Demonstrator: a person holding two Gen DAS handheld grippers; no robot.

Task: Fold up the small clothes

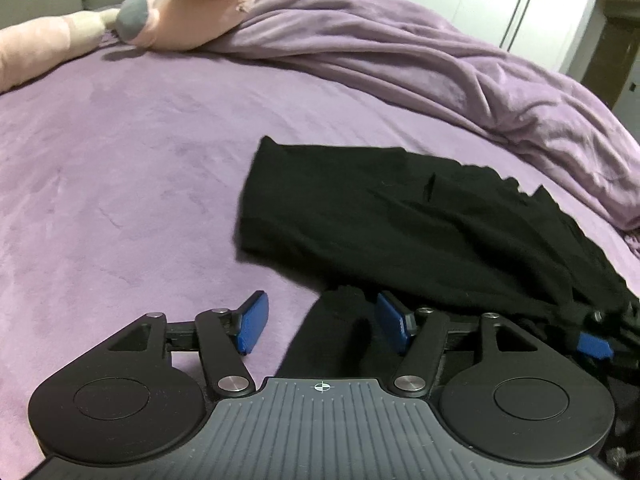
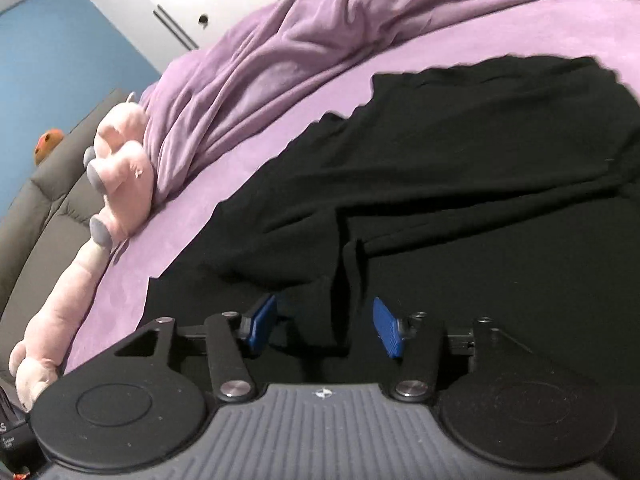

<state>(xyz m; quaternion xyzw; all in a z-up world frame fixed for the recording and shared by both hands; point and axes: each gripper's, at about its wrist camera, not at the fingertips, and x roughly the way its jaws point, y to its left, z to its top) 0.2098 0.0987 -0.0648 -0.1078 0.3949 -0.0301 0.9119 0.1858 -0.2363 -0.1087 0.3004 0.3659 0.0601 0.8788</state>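
Note:
A black garment lies spread and creased on the purple bed cover. My left gripper is open, its blue pads wide apart, with a narrow black end of the garment lying between them. The right gripper's blue pad shows at the right edge of the left wrist view. In the right wrist view the garment fills the middle. My right gripper is open low over it, a raised black fold standing between the pads.
A bunched purple blanket lies along the far side of the bed. A pink plush toy with grey feet lies at the head end; it also shows in the right wrist view. A grey headboard and white wardrobe doors stand beyond.

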